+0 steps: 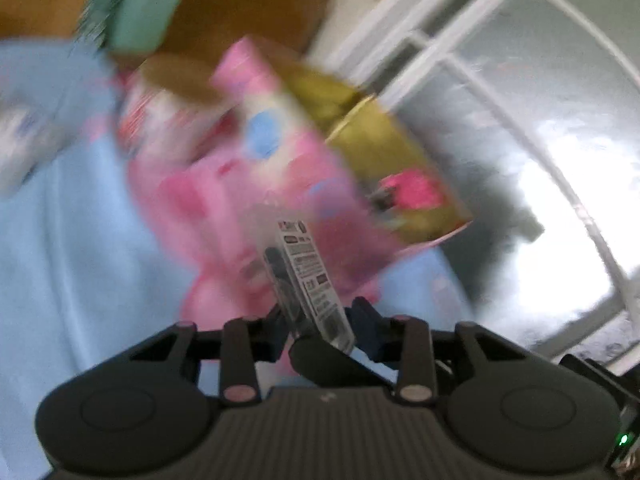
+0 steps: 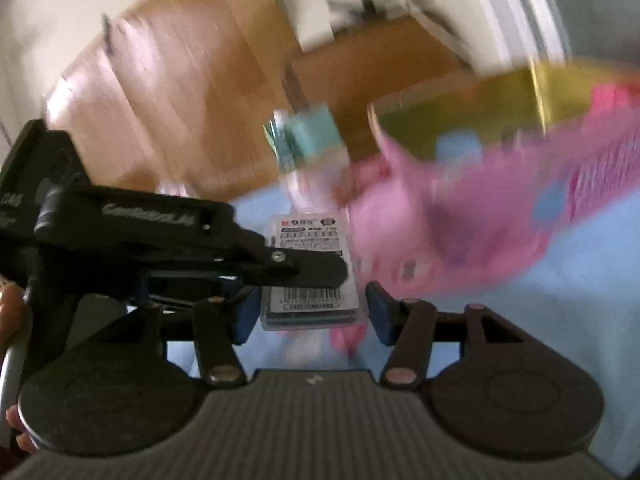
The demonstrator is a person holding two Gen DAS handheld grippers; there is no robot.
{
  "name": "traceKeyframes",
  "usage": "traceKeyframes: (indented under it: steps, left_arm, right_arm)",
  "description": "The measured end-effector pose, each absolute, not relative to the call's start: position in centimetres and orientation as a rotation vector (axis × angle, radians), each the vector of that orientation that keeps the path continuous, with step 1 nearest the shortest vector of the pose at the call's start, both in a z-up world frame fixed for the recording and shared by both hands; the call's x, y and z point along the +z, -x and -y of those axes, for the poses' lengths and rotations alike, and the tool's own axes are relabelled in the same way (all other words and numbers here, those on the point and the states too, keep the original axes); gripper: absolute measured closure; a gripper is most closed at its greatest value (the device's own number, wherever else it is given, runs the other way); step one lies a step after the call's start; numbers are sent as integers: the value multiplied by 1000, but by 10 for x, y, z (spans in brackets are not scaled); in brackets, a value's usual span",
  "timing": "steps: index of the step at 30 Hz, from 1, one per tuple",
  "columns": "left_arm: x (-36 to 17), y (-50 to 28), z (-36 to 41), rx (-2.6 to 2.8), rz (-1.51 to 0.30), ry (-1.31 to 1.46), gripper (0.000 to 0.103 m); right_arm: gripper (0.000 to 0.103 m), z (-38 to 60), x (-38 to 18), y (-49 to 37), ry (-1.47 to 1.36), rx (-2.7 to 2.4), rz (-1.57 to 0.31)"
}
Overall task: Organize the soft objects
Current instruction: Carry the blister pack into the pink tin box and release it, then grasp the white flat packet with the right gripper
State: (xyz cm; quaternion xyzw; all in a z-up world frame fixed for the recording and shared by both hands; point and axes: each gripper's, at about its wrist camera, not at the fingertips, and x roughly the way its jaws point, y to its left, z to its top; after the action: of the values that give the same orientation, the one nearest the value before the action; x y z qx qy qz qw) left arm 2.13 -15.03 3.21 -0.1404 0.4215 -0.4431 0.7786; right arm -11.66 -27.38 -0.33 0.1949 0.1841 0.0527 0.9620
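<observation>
1. Pale blue bedding [image 1: 80, 240] covers the surface under everything, with a wooden floor [image 2: 168, 92] beyond it and white-framed glass doors [image 1: 520, 100] to the right of the bedding in the left wrist view; both views are smeared by motion.
2. On the far left of the bedding, in the left wrist view, lies a white and blue item [image 1: 20, 136], too blurred to identify.
3. At the far edge of the bedding stands a teal box [image 1: 144, 12], seen also from the right wrist [image 2: 316, 130].
4. Near the middle of the bedding sits a pink soft heap [image 1: 248, 184], with a pink printed box [image 1: 276, 120] over it and a yellow-green box [image 1: 392, 160] just to its right; how they touch cannot be told.
5. The left gripper [image 1: 316, 320] is clamped on a clear plastic packet [image 1: 308, 280] with a barcode label, held tilted in front of the pink heap.
6. From the right wrist, the same packet [image 2: 310, 276] sits above the bedding with the left gripper's black finger [image 2: 304, 268] across its face.
7. The right gripper [image 2: 310, 312] stands with its blue pads [image 2: 380, 312] apart, one on either side of the packet's lower end; contact cannot be told.
8. The pink heap [image 2: 460, 220] lies right of the packet.
</observation>
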Motion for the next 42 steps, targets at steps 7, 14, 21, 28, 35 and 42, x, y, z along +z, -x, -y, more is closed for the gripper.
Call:
traceKeyframes:
  steps: [7, 14, 21, 28, 35, 42]
  left_arm:
    - [82, -31, 233, -999, -754, 162, 50]
    - [61, -31, 242, -858, -677, 136, 30]
    - [53, -7, 161, -719, -559, 105, 23]
    - [22, -10, 78, -504, -606, 109, 23]
    - [12, -2, 1, -327, -565, 33, 23]
    - [0, -12, -41, -295, -569, 195, 24]
  right_arm:
    - [44, 305, 39, 111, -252, -42, -190]
    - [38, 344, 15, 81, -286, -242, -225]
    - [38, 311, 14, 137, -310, -206, -129]
    - [38, 266, 10, 121, -231, -59, -194]
    - [38, 223, 4, 85, -202, 81, -358]
    - [29, 173, 11, 3, -95, 233, -507]
